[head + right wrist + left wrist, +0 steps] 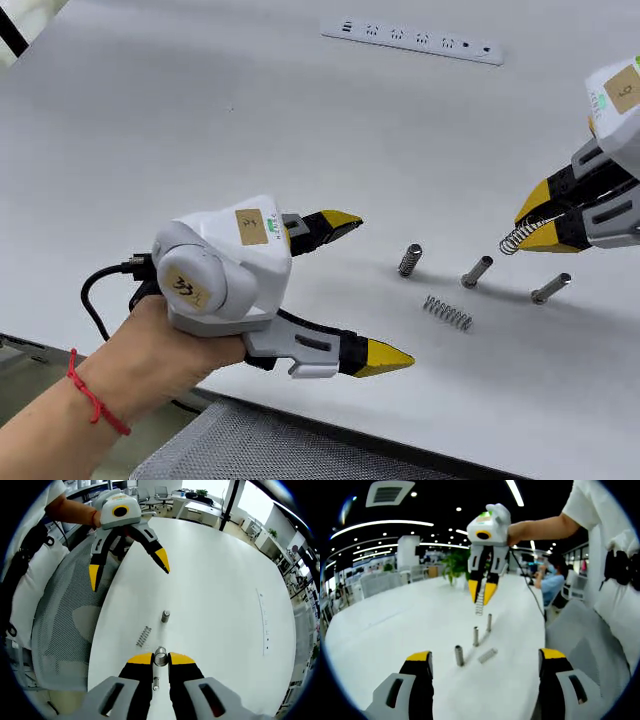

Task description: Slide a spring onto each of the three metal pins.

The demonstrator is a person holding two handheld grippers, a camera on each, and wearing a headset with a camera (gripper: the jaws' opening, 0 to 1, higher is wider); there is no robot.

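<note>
Springs show in three places on the white table (200, 120), all toward its near edge. At the near-left corner of the head view, a hand (170, 350) with a red cord (95, 400) at the wrist holds the left gripper (380, 288). Its yellow-tipped fingers are spread wide with nothing between them, and they are off the table surface. A black cable (100, 290) loops from its back.

Right of it, three metal pins stand upright in a row that runs roughly along the near edge. The leftmost pin (410, 260) looks ribbed, as if coils wrap its shaft. The middle pin (477, 271) and the rightmost pin (551, 288) are bare and smooth. A loose spring (447, 313) lies flat on the table between the row and the near edge, just beside the leftmost and middle pins and touching neither.

At the right edge of the head view, the right gripper (522, 232) hangs above the table with its fingers pinched on the upper end of the held spring (517, 237). In the left gripper view that spring (479, 606) dangles from the tips over the far end of the row, close to the pins but apart from them. In the right gripper view its coils (160, 656) sit clamped between the yellow tips.

A white power strip (412, 40) lies near the table's far edge, well apart from the pins.
</note>
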